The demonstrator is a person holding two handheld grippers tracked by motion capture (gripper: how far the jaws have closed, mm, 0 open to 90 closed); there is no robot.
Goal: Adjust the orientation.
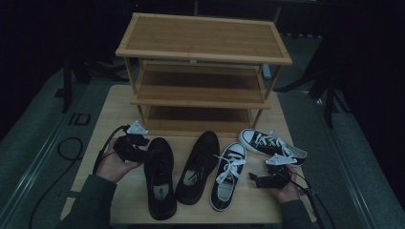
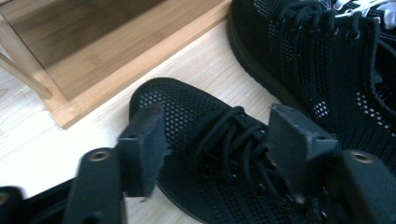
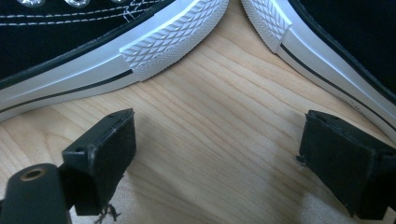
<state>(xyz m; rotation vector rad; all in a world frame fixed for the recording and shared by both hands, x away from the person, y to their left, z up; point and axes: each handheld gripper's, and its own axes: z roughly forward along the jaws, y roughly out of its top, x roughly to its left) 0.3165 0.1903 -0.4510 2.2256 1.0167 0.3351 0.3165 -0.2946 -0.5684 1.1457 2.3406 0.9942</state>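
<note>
Lying toe toward the rack, the black mesh lace-up shoe (image 2: 219, 154) sits at the left end of the row on the table, and your left gripper (image 1: 136, 148) is right at its outer side with the jaws spread wide and released; in the left gripper view they straddle the laced top without pressing on it, so nothing is grasped. Its partner, the second black mesh shoe (image 1: 198, 167), lies just beside it, so a sideways swing could knock that one askew. If you close on the soft mesh or the laces alone, I judge the shoe may sag or twist out of the pads. Your right gripper (image 1: 270, 179) rests near the two black canvas sneakers with white laces and white rubber soles (image 1: 229, 176), its jaws also open on bare wood between the two heels. Ahead stands the three-tier bamboo shoe rack (image 1: 203, 47), all shelves bare; its low front rail could catch a toe. The pale wooden table (image 1: 114, 109) is small, and the surrounding room is dark, with grey flooring.
</note>
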